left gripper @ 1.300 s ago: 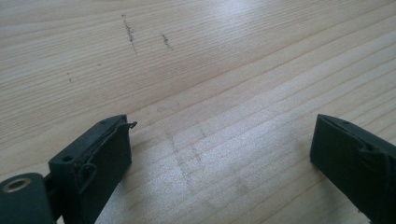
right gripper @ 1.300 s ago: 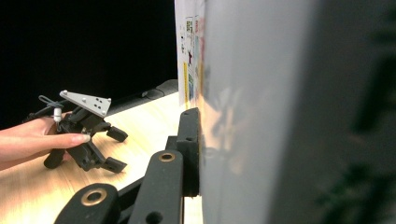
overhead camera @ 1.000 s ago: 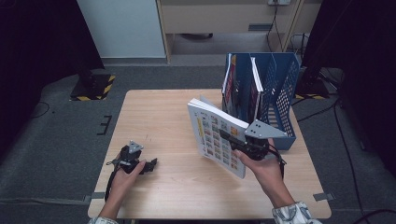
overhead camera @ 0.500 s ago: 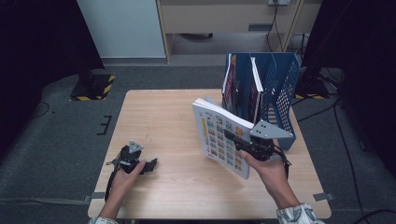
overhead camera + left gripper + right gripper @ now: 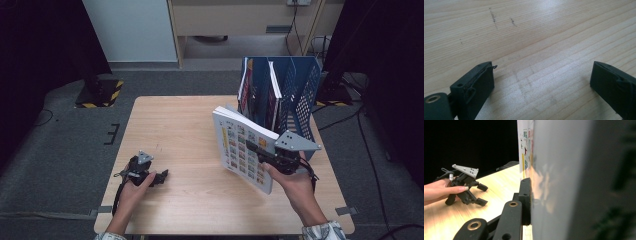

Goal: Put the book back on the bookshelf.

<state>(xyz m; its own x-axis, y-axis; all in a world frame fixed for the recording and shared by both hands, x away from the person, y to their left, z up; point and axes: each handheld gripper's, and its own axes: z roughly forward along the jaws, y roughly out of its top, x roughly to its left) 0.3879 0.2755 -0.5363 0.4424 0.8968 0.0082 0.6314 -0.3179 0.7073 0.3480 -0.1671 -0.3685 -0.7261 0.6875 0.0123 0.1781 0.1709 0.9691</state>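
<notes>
A thick book (image 5: 235, 145) with a colourful grid cover stands upright over the table's right half, just in front of a blue file rack (image 5: 302, 95). My right gripper (image 5: 256, 149) is shut on its lower edge. In the right gripper view one black jaw presses on the cover of the book (image 5: 559, 170), and the other jaw is hidden behind it. My left gripper (image 5: 161, 176) rests on the wooden table (image 5: 185, 130) near its front left, held by a hand. Its jaws stand open over bare wood in the left gripper view (image 5: 544, 80).
The rack holds two upright books (image 5: 250, 92) in its left slots; its right slots look free. The left gripper (image 5: 482, 194) lies well apart from the held book. Dark floor surrounds the table, and a cabinet stands behind it.
The right gripper and the book have shifted slightly to the right, closer to the rack. The left gripper has stayed where it was.
</notes>
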